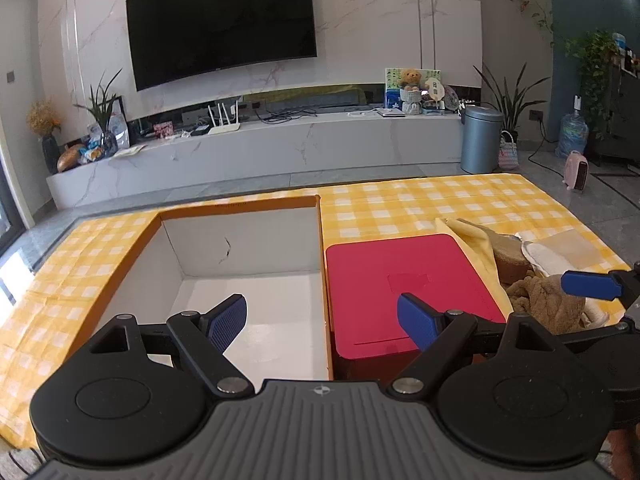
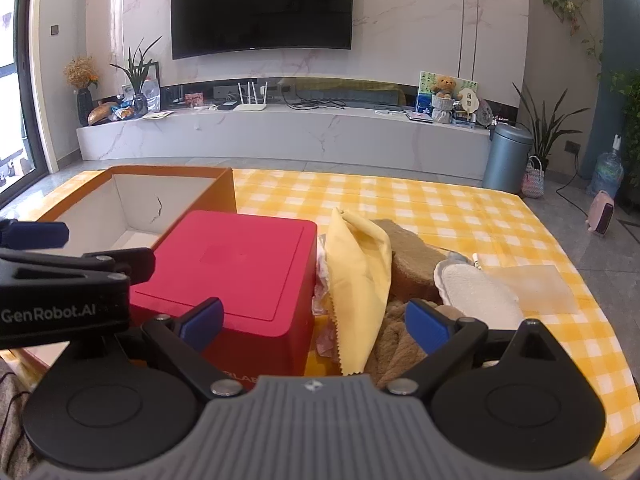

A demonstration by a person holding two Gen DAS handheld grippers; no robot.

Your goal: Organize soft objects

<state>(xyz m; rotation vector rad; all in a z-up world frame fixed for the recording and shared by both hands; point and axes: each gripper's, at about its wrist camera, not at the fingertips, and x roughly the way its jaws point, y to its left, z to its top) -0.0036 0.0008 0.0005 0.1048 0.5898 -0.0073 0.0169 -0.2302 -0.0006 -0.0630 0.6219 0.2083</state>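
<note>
An open orange box (image 1: 240, 206) with a white inside stands on the left of the table; it also shows in the right wrist view (image 2: 168, 172). A closed red box (image 1: 404, 280) (image 2: 240, 272) stands right of it. Right of the red box lies a pile of soft things: a yellow cloth (image 2: 360, 264), a brown fuzzy cloth (image 2: 412, 268) (image 1: 540, 300) and a white fluffy piece (image 2: 476, 288). My left gripper (image 1: 322, 322) is open and empty above the orange and red boxes. My right gripper (image 2: 314, 322) is open and empty above the red box and yellow cloth.
A yellow-and-white checked cloth (image 2: 440, 208) covers the table. A pale flat square (image 2: 532, 288) lies right of the pile. Beyond the table are a TV bench (image 2: 280, 136), a grey bin (image 2: 506, 158) and a pink heater (image 2: 602, 212) on the floor.
</note>
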